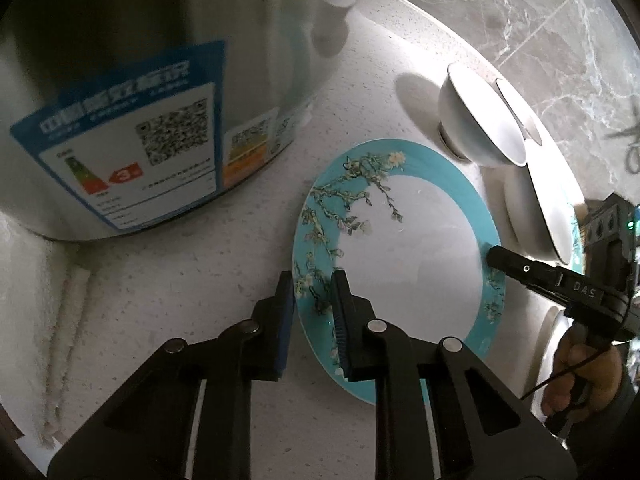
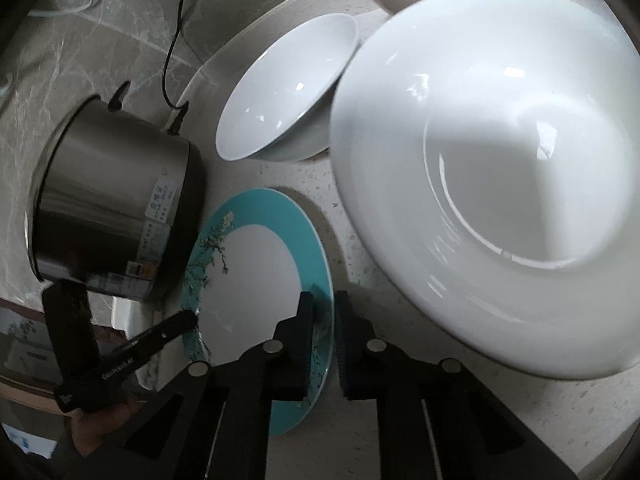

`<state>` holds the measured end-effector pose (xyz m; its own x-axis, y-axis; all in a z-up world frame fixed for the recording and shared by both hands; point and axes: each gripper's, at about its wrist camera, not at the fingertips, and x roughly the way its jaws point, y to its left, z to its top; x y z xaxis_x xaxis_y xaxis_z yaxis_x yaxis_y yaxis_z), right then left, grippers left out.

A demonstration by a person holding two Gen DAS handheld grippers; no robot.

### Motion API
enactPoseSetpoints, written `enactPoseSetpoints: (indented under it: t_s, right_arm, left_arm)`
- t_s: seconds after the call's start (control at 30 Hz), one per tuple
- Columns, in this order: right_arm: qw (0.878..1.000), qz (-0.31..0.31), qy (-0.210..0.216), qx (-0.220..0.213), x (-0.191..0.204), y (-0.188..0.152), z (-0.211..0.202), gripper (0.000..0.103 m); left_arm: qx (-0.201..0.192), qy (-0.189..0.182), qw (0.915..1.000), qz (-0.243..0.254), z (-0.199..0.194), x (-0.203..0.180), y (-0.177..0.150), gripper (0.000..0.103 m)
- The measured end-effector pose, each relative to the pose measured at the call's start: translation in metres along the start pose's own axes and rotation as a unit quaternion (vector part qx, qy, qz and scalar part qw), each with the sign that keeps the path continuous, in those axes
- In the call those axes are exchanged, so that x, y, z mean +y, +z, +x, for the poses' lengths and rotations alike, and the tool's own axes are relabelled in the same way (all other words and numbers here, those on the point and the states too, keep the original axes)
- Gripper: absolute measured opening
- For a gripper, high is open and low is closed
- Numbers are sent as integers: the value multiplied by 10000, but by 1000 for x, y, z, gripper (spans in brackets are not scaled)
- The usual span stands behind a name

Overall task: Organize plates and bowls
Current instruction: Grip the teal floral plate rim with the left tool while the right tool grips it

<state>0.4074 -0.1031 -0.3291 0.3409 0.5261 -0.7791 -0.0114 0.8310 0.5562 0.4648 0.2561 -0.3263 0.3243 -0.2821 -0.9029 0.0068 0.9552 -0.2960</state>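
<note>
1. In the left wrist view, the left gripper [image 1: 314, 292] fills the lower middle of the frame; its two fingers straddle the near rim of the teal plate [image 1: 400, 256], one finger outside the edge and one over the floral border, closed onto that rim.
2. In the right wrist view, the right gripper [image 2: 325, 312] sits at the bottom centre, its fingers likewise clamped on the opposite rim of the same teal plate [image 2: 256, 280], which lies on the speckled countertop [image 2: 400, 420].
3. Just to the right of the plate in that view, a large white deep plate [image 2: 500, 200] takes up most of the right half of the frame.
4. Above the teal plate, at upper centre, a white bowl [image 2: 288, 88] leans tilted against the large one.
5. At left in the right wrist view stands a steel cooker [image 2: 116, 200], close beside the teal plate, with a black cord [image 2: 176, 40] running up toward the marble wall [image 2: 48, 80].
</note>
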Motion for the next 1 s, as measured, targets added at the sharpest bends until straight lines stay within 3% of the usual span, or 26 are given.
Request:
enactPoseSetpoints:
  t_s: [0.53, 1.0]
  right_arm:
    - [9998, -61, -175, 18, 3, -7, -14, 13]
    - [9984, 394, -215, -348, -15, -54, -87, 12]
  left_arm:
    - [70, -145, 9997, 193, -9, -5, 0, 15]
    - [222, -464, 9949, 871, -37, -61, -23, 15]
